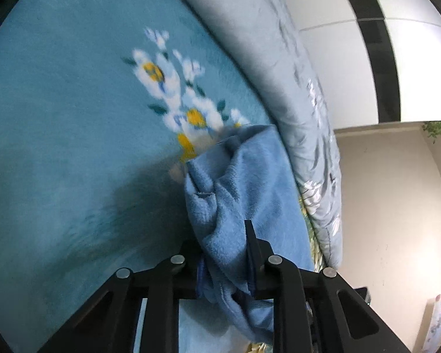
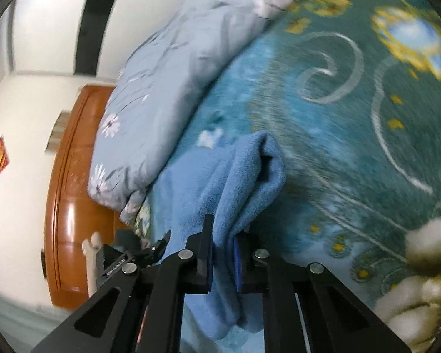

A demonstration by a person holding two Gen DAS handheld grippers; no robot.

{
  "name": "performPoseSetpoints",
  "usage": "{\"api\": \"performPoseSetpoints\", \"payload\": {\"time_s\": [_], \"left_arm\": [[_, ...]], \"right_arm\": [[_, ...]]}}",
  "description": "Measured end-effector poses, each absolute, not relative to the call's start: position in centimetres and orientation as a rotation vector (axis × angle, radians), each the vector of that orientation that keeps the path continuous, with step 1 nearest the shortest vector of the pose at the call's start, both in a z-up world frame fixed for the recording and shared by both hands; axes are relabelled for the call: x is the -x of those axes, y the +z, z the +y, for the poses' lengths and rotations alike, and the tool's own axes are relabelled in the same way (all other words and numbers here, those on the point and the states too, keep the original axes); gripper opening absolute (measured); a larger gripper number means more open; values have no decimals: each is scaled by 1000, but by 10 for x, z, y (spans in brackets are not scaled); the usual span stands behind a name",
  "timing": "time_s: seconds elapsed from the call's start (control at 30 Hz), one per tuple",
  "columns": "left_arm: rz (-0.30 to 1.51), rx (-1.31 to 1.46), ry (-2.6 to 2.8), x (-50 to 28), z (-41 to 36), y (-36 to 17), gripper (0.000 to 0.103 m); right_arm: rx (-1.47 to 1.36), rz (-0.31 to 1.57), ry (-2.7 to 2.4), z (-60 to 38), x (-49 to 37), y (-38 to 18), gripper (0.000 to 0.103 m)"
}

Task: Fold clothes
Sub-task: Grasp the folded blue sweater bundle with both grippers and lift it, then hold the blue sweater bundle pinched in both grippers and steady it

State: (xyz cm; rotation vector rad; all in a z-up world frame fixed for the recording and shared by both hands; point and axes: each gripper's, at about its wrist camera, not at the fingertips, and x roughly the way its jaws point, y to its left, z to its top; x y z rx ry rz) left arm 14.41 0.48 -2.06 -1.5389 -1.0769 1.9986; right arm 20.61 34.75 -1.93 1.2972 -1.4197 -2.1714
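1. The left gripper (image 1: 225, 253) is closed on a light blue fleece garment (image 1: 244, 182). The cloth fills the narrow gap between its two black fingers, and the right finger (image 1: 251, 253) presses into the fleece.
2. Ahead of the left gripper, the garment is bunched and rises in folds. A stitched hem edge shows on its left side.
3. To the left of the left gripper lies a teal blanket (image 1: 73, 103) with white and yellow flowers. To the right of the garment there is a grey-blue quilt (image 1: 264, 44) with a pale flower print.
4. The right gripper (image 2: 223, 253) is also closed on the same garment (image 2: 235, 176). The fleece is pinched between the two pads and hangs down below them.
5. Ahead of the right gripper, the garment folds over in a thick roll. To its right spreads the teal blanket (image 2: 338, 117) with curled lines and yellow marks.
6. To the left of the right gripper lie the quilt (image 2: 167, 73) and a brown wooden board (image 2: 70, 176) near a white wall.
7. The other gripper (image 2: 126, 261) shows at the lower left of the right wrist view, and the garment reaches toward it.
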Motion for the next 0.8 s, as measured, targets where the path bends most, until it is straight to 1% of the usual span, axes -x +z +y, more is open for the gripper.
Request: {"api": "performPoseSetpoints", "payload": {"time_s": [0.13, 0.23, 0.33, 0.43, 0.53, 0.6, 0.7, 0.73, 0.77, 0.8], "left_arm": [[-1082, 1473, 2101, -170, -25, 4, 22], [-1112, 1475, 2163, -190, -41, 12, 22], [-1122, 1552, 2176, -215, -49, 11, 22], [-1106, 1638, 2112, -229, -38, -1, 22], [-1048, 1719, 2054, -235, -15, -13, 23], [-1024, 1737, 2050, -237, -13, -11, 26], [-998, 1750, 2098, -240, -23, -5, 33], [-1002, 1753, 2124, -240, -31, -3, 41], [-1009, 1758, 2145, -239, -37, -3, 46], [-1018, 1764, 2163, -236, -42, -4, 47]], "right_arm": [[-1280, -1266, -2100, 323, -191, 0, 11], [-1283, -1157, -2034, 300, -181, 7, 11], [-1326, -1025, -1989, 284, -178, 9, 11], [-1398, -926, -1981, 285, -174, 0, 11], [-1458, -922, -1991, 301, -170, -12, 11], [-1497, -926, -2003, 310, -168, -19, 11], [-1520, -934, -2002, 317, -171, -27, 11], [-1527, -937, -2001, 320, -171, -29, 11], [-1534, -938, -2001, 321, -172, -32, 11], [-1540, -934, -2000, 321, -173, -34, 11]]}}
